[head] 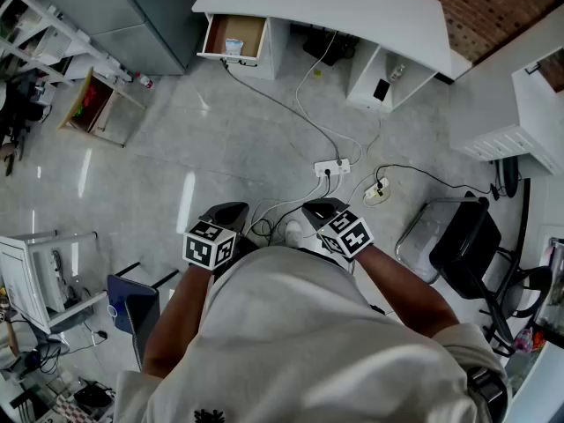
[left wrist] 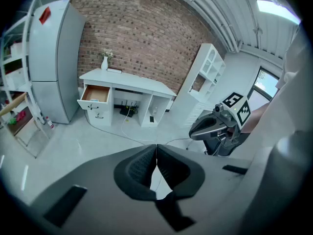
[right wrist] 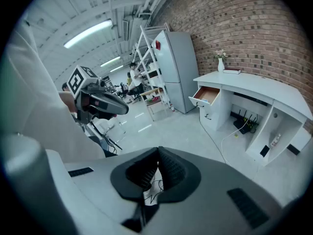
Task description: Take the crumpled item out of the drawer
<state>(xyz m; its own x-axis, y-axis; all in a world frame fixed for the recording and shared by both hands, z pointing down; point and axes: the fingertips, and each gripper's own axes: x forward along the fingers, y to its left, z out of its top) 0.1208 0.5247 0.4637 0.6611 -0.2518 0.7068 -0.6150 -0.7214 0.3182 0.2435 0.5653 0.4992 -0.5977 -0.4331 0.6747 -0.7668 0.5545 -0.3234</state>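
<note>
The white desk point(head: 352, 7) stands far across the floor, and its left drawer point(head: 233, 38) is pulled open. A small pale crumpled item point(head: 233, 47) lies at the drawer's front. Both grippers are held close to my body, well short of the desk. My left gripper point(head: 229, 210) is shut with nothing in it, its pads meeting point(left wrist: 156, 153). My right gripper point(head: 320, 206) is likewise shut and empty point(right wrist: 157, 163). The open drawer point(left wrist: 96, 94) point(right wrist: 208, 95) shows in both gripper views, but its contents are hidden there.
A power strip point(head: 332, 166) and cables point(head: 291, 108) trail across the floor between me and the desk. A grey fridge point(left wrist: 54, 62) stands left of the desk, a wooden crate point(head: 92, 104) nearby. A black chair point(head: 467, 245) is at my right, a white shelf unit point(left wrist: 205, 82) beyond.
</note>
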